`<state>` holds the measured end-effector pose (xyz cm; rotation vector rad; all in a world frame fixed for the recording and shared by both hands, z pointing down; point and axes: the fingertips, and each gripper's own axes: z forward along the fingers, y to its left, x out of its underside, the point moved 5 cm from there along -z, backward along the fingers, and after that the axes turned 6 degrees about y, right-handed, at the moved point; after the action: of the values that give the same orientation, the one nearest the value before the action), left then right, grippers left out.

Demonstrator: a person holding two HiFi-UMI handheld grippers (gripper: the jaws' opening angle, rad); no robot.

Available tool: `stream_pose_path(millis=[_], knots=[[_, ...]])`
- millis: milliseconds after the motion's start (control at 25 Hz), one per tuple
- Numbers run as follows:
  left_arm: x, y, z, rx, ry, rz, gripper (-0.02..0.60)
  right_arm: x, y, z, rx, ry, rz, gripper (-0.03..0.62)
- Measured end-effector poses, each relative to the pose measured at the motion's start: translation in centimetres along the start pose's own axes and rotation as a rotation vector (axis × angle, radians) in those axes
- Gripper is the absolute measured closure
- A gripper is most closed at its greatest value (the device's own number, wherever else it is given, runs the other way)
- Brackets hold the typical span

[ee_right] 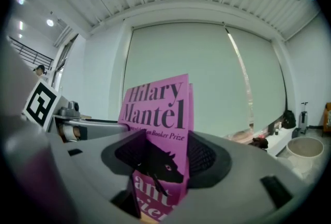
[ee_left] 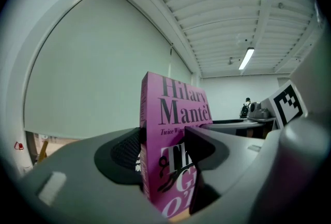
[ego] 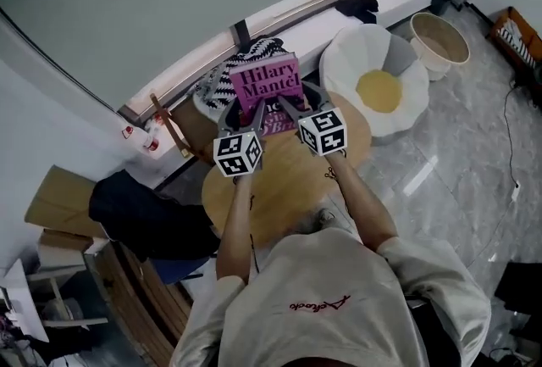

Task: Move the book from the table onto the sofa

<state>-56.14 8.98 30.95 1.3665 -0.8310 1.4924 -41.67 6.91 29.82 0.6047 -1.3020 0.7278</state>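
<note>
The pink book (ego: pixel 267 90) is upright and off the surface, above the far edge of the round wooden table (ego: pixel 288 187). The left gripper (ego: pixel 246 118) clamps its left side and the right gripper (ego: pixel 292 109) its right side. Both sets of jaws are closed on the book.

The person wears a loose pale beige T-shirt (ego: pixel 356 306) with short sleeves (ego: pixel 421 262) and 1 line of small red script lettering (ego: pixel 319 303) across the cloth. The left claw (ego: pixel 243 115) and the right claw (ego: pixel 294 107) are smooth grey moulded plastic shells. Each carries 1 white cube printed with black square markers: the left marker cube (ego: pixel 237 153) and the right marker cube (ego: pixel 323 131). In the gripper views each claw has 2 broad, rounded grey jaws, with black ribbed pads (ee_left: pixel 123 153) set in dark oval recesses.
</note>
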Motion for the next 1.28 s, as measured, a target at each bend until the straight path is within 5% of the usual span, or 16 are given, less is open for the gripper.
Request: stream_pose_path(millis=[640,1280], knots=[[0.5,-20.6,10.0,0.365,0.043,0.05,0.313,2.9,-15.1,-16.9,0.368,0.003,0.075,0.339],[3.3,-41.4,13.3,0.557,0.092,0.088,0.313,7.0,-25.4,-34.9,0.563,0.011,0.112,0.339]])
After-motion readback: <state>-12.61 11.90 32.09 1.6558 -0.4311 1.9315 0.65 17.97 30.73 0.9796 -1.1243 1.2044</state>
